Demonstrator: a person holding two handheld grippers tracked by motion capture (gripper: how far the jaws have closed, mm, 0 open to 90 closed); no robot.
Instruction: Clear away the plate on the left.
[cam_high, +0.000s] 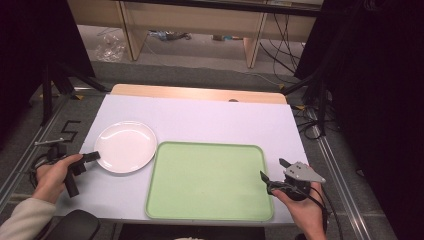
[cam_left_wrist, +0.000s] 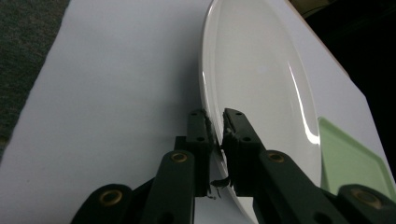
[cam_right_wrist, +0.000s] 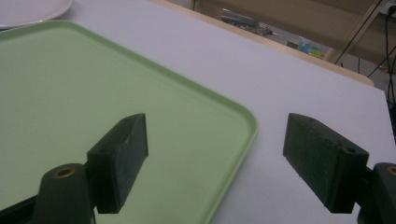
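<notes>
one white plate (cam_high: 125, 146) lies on the white table (cam_high: 210, 122), at ten o'clock from one green tray (cam_high: 207, 181) and just beside its left edge. two tools are in hand. the left tool (cam_left_wrist: 217, 125) is clamped on the plate's rim at nine o'clock, one jaw above the rim and one below. the right tool (cam_right_wrist: 215, 161) has its jaws wide apart, one over the tray's right edge at three o'clock, one over bare table.
</notes>
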